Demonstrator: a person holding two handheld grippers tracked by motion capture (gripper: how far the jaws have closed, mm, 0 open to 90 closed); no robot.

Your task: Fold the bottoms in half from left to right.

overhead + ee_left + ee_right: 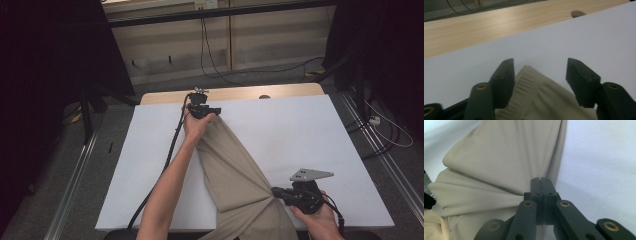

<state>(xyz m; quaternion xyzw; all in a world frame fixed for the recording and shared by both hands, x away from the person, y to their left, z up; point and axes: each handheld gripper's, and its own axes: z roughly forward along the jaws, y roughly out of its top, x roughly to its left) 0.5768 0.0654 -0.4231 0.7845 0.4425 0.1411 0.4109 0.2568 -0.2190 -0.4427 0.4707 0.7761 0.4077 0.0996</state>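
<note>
You have one beige cloth [235, 170] on the white sheet [300, 130]. Your left gripper [540, 71] stands open around its far corner; your right gripper [540, 182] pinches its near-right edge.

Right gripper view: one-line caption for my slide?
Right tool shut on a bunched fold of beige knit fabric over the white table sheet.

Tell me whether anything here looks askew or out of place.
The beige garment is not lying flat: it runs diagonally across the white table cover, and its edge is gathered into radiating folds where the right gripper pinches it shut. Its ribbed far end lies loose between the open left gripper jaws. Nothing looks torn or spilled.
</note>
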